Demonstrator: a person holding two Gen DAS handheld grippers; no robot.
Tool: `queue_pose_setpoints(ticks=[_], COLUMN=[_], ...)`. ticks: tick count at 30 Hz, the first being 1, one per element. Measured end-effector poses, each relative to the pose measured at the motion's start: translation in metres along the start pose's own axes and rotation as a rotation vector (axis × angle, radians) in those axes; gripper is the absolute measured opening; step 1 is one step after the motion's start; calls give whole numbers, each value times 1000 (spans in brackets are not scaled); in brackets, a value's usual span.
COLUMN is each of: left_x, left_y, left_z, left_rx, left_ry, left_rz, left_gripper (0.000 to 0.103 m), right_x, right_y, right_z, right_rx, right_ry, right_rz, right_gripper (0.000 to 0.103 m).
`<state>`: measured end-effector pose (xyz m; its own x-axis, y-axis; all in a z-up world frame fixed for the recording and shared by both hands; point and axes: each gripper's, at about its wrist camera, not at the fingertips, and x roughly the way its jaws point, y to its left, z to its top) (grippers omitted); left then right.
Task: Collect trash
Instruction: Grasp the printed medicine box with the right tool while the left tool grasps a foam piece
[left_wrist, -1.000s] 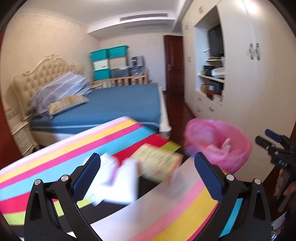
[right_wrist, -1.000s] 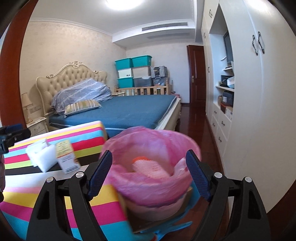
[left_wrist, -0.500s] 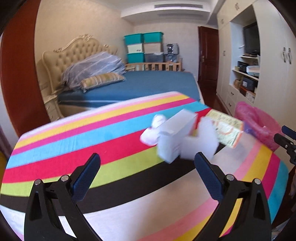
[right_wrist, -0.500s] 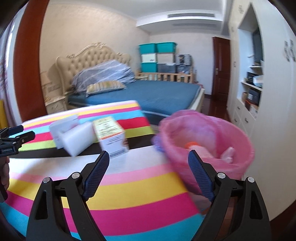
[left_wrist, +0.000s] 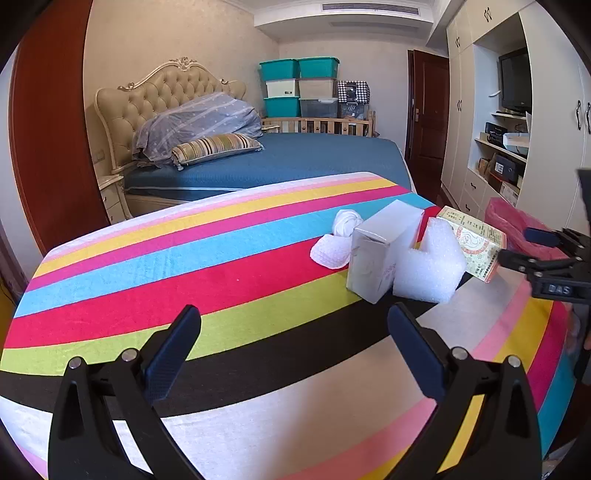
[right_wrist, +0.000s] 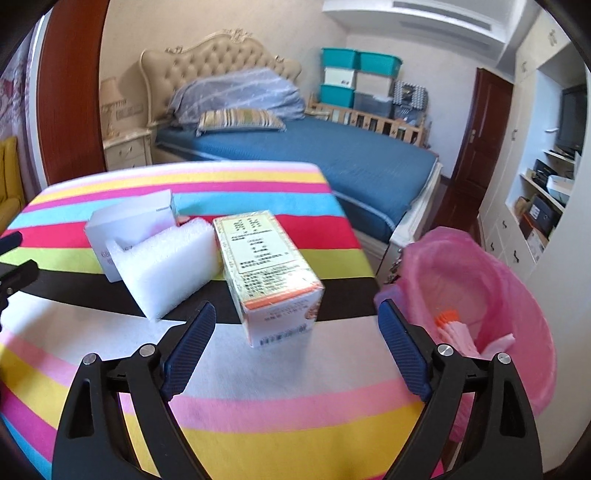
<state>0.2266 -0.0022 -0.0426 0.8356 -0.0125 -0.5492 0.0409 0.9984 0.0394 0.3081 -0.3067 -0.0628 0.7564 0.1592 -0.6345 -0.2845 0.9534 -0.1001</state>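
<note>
The left tongs (left_wrist: 293, 345) are hovering with jaws spread wide and nothing between them over the striped desk (left_wrist: 184, 280), and their camera is showing what the other one is missing: a small white wad of tissue (left_wrist: 346, 221) and a round white pad (left_wrist: 330, 252) lying just behind a silver-white carton (left_wrist: 380, 251), which is standing against a notched block of white foam (left_wrist: 428, 266). From this side the printed medicine box (left_wrist: 476, 245) is peeking out from behind the foam, and the right tongs (left_wrist: 515, 248) are reaching in at the right edge, close beside that box. The right-wrist view is facing the same pile from the other side: the right tongs (right_wrist: 295, 347) are gaping, having just been opening further, and the printed medicine box (right_wrist: 267, 273) is lying ahead of them, between the lines of the two fingers but untouched by either pad. Here the white foam (right_wrist: 166, 266) is leaning against the carton (right_wrist: 129, 218), and the tissue and pad are hidden. This view alone is looking into the pink-lined trash bin (right_wrist: 517, 295) beside the desk's right edge, where orange and white scraps (right_wrist: 452, 325) are lying. The left tongs' fingertips (right_wrist: 14, 254) are showing at the left border.
</note>
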Motion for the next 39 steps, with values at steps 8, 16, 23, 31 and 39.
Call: queue_pose_setpoints(ticks=[8,16,23,31,39], left_x=[1,6,5,-12,-10], left_y=[-2,-9,-10,-9,-26], left_z=[0,-1,-1,-12,-8], left_rx=[9,15,21,40,55], left_ry=[19,43,51,64,73], left_rz=[-34,-55,-58,-89,-165], left_gripper=[98,98,98,98,98], right_x=[43,32,3,-26,-47], right_y=[9,19,45,80,61], right_z=[22,16,2,-11,-32], right_rx=[-13,-14,-94,-175,-60], right_ry=[89,53,15,-19,-46], right_rz=[12,87,184,278,238], right_gripper=[84,58,48,48,48])
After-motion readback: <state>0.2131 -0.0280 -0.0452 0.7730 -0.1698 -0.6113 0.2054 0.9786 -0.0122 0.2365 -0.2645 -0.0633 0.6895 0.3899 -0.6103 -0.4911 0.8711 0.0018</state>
